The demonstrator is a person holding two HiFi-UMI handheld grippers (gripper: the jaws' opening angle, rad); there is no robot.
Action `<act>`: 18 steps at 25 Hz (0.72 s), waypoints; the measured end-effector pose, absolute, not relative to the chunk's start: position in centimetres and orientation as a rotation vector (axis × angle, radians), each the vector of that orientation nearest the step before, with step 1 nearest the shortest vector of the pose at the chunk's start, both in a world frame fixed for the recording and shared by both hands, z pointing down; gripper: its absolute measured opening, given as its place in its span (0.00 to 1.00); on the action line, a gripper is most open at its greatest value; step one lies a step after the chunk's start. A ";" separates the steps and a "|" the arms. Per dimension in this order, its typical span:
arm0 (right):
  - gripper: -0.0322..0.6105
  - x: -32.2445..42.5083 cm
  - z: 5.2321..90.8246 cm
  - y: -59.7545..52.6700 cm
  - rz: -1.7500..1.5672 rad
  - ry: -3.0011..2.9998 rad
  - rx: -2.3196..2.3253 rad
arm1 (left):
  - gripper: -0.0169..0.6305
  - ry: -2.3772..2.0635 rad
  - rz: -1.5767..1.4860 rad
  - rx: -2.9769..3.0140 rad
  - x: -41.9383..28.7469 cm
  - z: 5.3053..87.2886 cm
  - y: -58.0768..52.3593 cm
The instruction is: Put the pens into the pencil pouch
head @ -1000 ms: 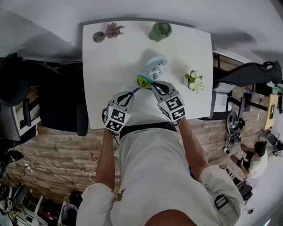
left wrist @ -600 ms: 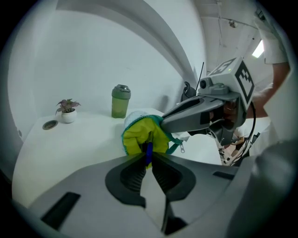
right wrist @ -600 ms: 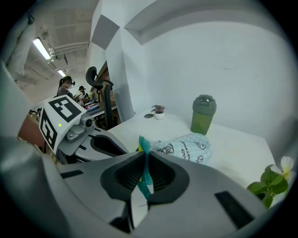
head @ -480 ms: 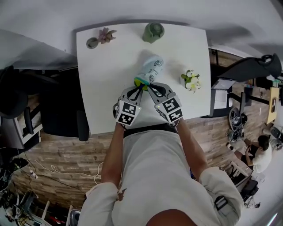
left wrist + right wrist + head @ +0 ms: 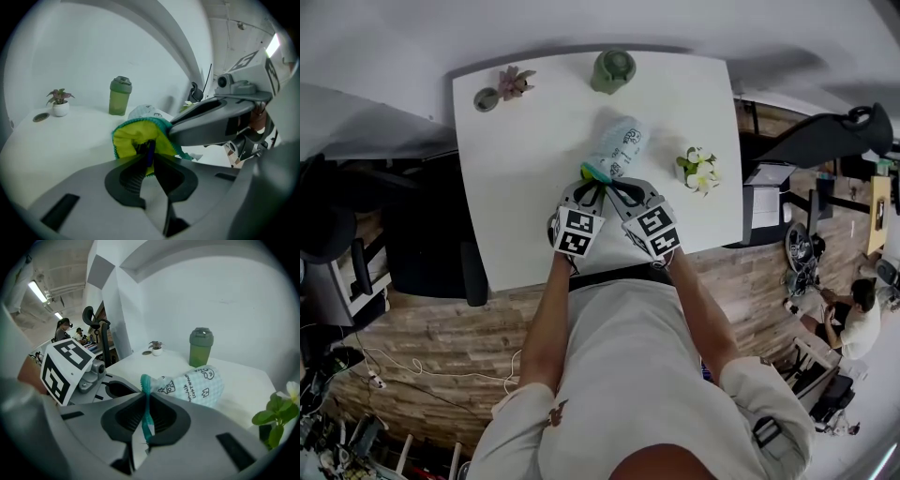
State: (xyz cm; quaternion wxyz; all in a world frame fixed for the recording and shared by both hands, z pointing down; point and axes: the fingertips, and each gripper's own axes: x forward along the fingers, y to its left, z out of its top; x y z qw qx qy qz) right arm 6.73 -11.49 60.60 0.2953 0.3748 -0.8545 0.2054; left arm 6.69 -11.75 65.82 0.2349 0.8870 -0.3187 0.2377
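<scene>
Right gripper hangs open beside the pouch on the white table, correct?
No: the right gripper is shut on the teal rim of the pouch, as the right gripper view shows. The pouch does lie on the white table.

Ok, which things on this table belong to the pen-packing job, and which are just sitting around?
Job in hand: blue pen; pencil pouch.
Lying about: green shaker bottle; small potted plant; round dish; white-flowered plant.
</scene>
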 end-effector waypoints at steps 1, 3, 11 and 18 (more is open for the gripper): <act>0.10 6.9 60.9 -11.5 0.543 -2.266 0.997 | 0.11 -0.869 0.658 2.434 6.7 66.0 -11.7; 0.10 7.1 61.3 -11.4 0.533 -2.251 1.002 | 0.16 -0.862 0.661 2.440 6.7 65.9 -11.6; 0.16 7.6 62.3 -10.5 0.501 -2.206 1.024 | 0.24 -0.890 0.685 2.436 5.0 65.2 -10.6; 0.33 9.4 56.9 -10.7 0.370 -2.269 1.265 | 0.36 -1.005 0.611 2.533 1.9 58.7 -10.8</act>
